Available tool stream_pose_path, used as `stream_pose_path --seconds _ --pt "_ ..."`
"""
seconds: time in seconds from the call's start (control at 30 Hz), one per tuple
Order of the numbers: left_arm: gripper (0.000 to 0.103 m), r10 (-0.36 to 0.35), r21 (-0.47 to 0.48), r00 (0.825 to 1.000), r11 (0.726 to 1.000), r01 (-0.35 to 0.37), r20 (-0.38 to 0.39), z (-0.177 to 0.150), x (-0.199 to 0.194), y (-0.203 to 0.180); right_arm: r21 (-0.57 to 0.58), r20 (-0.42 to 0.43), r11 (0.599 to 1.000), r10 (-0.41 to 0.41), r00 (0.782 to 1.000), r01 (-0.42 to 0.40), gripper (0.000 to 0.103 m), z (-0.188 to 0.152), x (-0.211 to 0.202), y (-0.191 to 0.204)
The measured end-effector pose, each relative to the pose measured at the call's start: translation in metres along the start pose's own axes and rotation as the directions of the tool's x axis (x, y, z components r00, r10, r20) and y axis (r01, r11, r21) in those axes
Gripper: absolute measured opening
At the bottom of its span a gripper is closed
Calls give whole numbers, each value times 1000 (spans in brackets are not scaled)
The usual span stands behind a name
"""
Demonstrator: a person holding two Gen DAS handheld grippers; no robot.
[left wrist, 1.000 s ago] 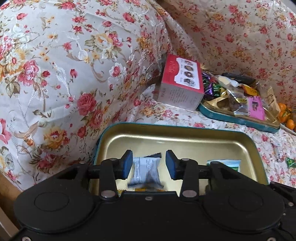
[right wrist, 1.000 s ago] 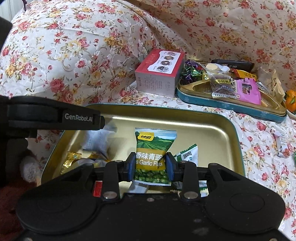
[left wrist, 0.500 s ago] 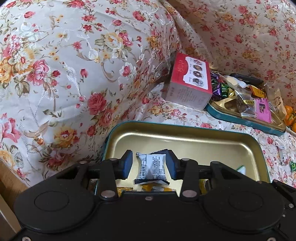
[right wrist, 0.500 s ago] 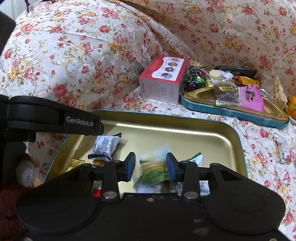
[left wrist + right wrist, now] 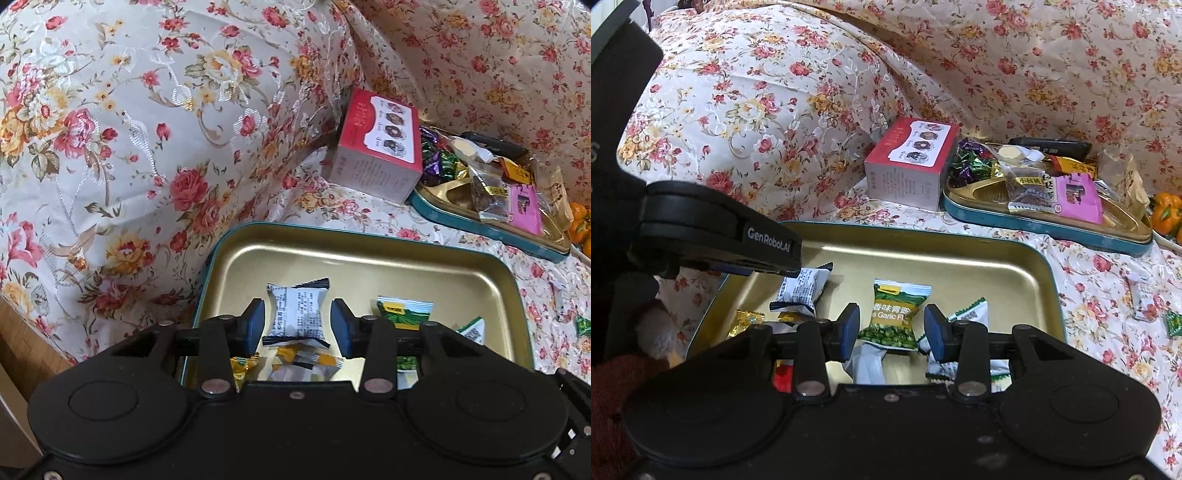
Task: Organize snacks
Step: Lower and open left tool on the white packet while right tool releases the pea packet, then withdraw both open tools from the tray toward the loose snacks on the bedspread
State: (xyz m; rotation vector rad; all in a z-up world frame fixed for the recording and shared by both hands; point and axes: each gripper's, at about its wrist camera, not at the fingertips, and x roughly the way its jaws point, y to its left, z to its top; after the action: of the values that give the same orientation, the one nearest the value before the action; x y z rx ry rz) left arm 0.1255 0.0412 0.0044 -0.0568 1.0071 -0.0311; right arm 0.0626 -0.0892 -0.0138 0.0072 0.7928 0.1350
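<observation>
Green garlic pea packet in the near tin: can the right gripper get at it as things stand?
Probably yes. The green pea packet lies in the gold tin directly between the right gripper fingers, whose jaws have just been opening and stand clear of it. Nothing covers it.

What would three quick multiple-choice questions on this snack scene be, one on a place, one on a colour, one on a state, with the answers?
1. Where is the red box?
A. inside the near tin
B. on the cloth beside the far tin
C. on a shelf

2. What colour is the near tin's outer rim?
A. red
B. teal
C. white

3. How do the left gripper's jaws stand?
A. shut on the white packet
B. open, nothing between them
C. open around the white packet

Answers:
1. B: it sits on the cloth at the far tin's left end.
2. B: a teal edge frames the gold inside.
3. C: gaps show on both sides of the packet.
</observation>
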Motion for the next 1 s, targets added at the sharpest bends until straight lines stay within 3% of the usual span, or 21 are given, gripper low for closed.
stream_pose_path --seconds 0.4,0.7,1.0 --pt "49 -72 109 997 992 68 34 -15 -31 -40 59 21 997 -48 999 47 43 -24 -34 -28" --pt "49 -135 273 990 955 118 42 -53 -55 -88 193 6 969 -155 988 151 44 -62 -67 -103" --pt "49 -198 360 980 916 178 21 -90 -73 -141 330 -4 914 -247 969 235 44 -99 -91 -175"
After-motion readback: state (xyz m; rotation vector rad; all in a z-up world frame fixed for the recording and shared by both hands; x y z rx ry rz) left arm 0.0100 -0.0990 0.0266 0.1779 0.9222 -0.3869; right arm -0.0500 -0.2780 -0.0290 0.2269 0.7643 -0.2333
